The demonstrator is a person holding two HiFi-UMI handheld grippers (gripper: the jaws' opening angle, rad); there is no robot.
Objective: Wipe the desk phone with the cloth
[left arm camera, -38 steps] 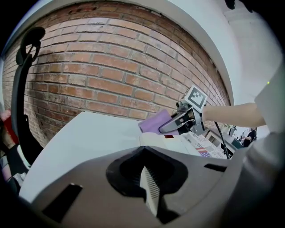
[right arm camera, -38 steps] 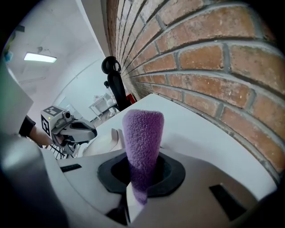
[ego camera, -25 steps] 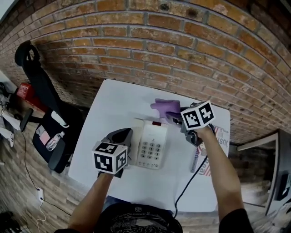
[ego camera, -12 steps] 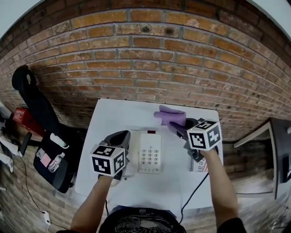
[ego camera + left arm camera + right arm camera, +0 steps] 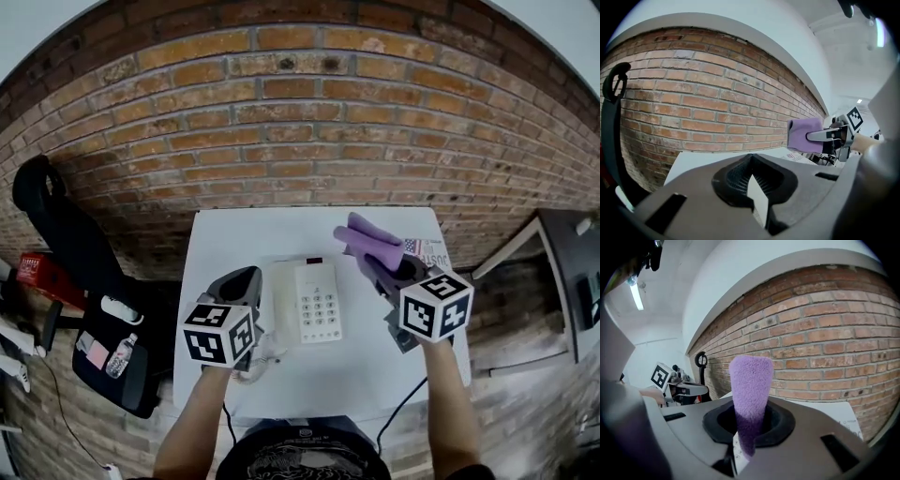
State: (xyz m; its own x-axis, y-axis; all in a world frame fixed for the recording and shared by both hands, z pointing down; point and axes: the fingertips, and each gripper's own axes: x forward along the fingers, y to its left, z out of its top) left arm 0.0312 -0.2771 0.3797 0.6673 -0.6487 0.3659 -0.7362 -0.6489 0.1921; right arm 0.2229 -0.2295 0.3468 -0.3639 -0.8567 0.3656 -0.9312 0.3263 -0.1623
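My left gripper (image 5: 236,286) hangs just left of the desk phone (image 5: 317,302) on the white table (image 5: 234,234), jaws together and seemingly empty. My right gripper (image 5: 401,274) clamps the purple cloth (image 5: 370,246) above the table, right of the phone. I'd lower it flat onto the keypad and sweep lengthwise.

Print on the leaflet (image 5: 429,251) is unreadable.
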